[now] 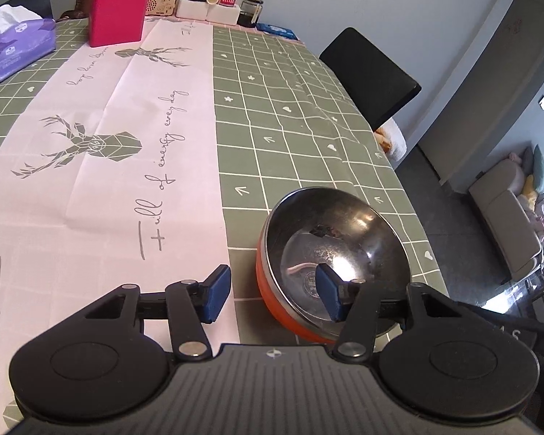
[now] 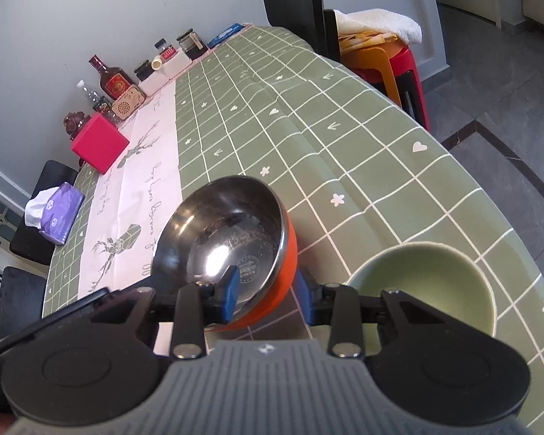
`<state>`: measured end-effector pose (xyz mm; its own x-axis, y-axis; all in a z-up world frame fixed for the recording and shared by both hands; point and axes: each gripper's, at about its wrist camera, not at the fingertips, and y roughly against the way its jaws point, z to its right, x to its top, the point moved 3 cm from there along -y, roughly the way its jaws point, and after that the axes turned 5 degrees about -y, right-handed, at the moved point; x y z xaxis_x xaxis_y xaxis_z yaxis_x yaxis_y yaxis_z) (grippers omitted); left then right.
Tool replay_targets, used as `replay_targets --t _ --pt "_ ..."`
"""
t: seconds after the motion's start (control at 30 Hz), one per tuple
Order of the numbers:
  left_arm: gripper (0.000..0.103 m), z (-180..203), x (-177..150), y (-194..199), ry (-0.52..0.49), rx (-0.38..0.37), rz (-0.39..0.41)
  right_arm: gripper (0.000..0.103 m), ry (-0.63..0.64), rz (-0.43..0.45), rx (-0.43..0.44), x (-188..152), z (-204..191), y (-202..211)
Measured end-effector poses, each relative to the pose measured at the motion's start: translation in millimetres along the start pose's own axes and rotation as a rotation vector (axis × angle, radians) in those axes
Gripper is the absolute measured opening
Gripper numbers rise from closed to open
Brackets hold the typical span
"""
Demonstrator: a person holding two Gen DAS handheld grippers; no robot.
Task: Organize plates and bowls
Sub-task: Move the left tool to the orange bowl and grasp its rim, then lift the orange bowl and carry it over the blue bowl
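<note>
In the left wrist view, the left gripper [image 1: 273, 293] is seen low over the checked tablecloth [image 1: 290, 116], its jaws spread wide; its left pad [image 1: 217, 293] hangs over the cloth while the other pad [image 1: 328, 291] sits inside the orange steel-lined bowl [image 1: 335, 246], so the near rim is straddled but not pressed. The bowl is set near the table's front edge, and a red box [image 1: 116, 14] is seen far behind. In the right wrist view, the right gripper [image 2: 268, 295] is seen with its jaws narrowed around the orange bowl's [image 2: 223, 246] wall, one pad [image 2: 232, 290] inside and one outside; firm contact cannot be told. A green bowl [image 2: 424, 286] is set just beside, to the right
</note>
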<state>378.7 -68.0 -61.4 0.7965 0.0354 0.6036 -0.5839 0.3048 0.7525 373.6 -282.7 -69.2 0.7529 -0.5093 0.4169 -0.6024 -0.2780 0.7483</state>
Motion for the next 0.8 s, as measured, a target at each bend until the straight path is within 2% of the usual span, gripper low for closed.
replay_targets --t 0.27,0.4,0.47,0.6,0.8 --pt "0.051 7.0 -1.4 -13.6 -0.01 0.022 -0.028 0.025 -0.014 -0.034 0.018 -3.4 0.0 -6.1" --pt "0.039 10.5 0.2 -16.4 -0.024 0.03 -0.035 0.023 -0.005 -0.029 0.021 -4.3 -2.0 -6.0" --pt "0.035 10.0 1.2 -17.0 -0.02 0.037 -0.034 0.023 -0.003 -0.028 0.024 -3.9 -1.5 -6.3" --pt "0.019 9.5 0.7 -16.0 -0.029 0.055 -0.036 0.022 -0.006 -0.027 0.028 -3.4 -0.6 -5.2" --pt "0.018 6.9 -4.2 -6.5 -0.048 0.086 -0.055 0.019 -0.002 -0.061 0.028 -6.7 -4.1 -3.8"
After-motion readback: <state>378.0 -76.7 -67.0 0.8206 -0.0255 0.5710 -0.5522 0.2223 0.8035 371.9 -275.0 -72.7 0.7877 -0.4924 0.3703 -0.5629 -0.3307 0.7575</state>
